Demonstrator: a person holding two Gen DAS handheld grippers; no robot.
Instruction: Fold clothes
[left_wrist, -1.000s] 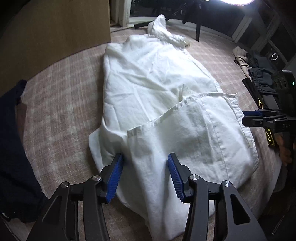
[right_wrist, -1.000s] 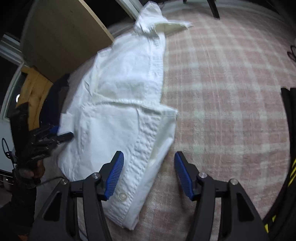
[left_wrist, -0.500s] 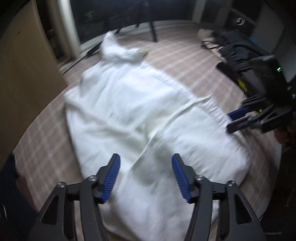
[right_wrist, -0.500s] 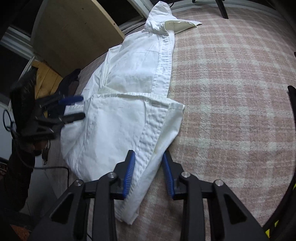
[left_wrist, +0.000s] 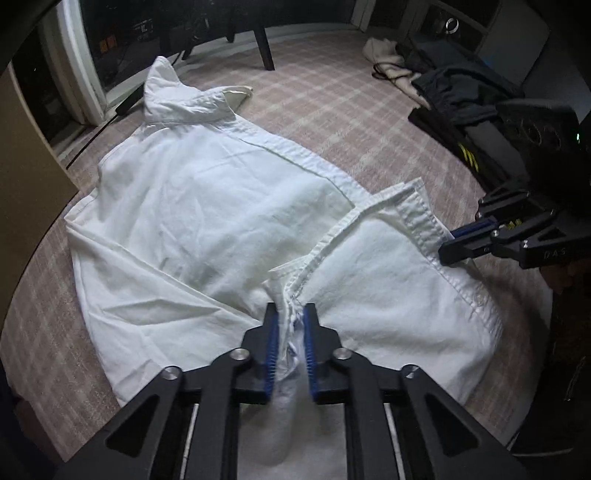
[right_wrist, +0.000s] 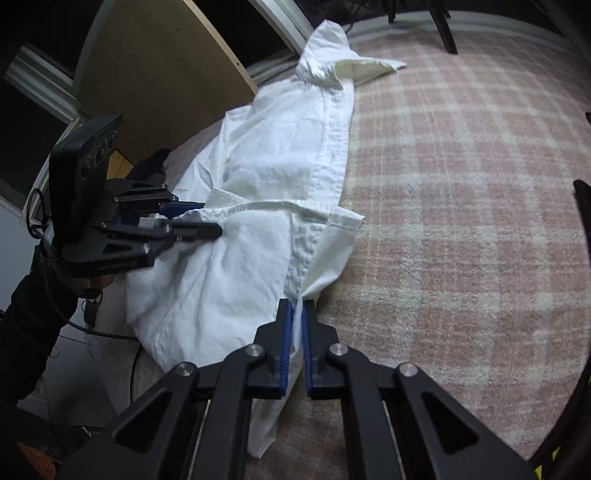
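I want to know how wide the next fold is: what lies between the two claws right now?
Only the folded-up lower part of the white shirt spans from the left claw to the right claw, seen in the left wrist view.

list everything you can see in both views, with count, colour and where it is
white cotton button-up shirt: one, white, spread on the checked surface, collar at the far end, hem part folded up at the near end
pink and cream checked cloth surface: one, pink and cream, under the shirt
dark heap of clothing: one pile, dark navy to black, far right in the left wrist view
beige cloth bundle: one, beige, beside the dark heap
tan wooden board: one, tan, beyond the surface's left edge
dark furniture leg: one, dark, beyond the collar
left gripper: one, black with blue pads, jaws pinching the folded shirt hem
right gripper: one, black with blue pads, jaws pinching the button placket edge
hand: one, in a dark sleeve, holding the left gripper
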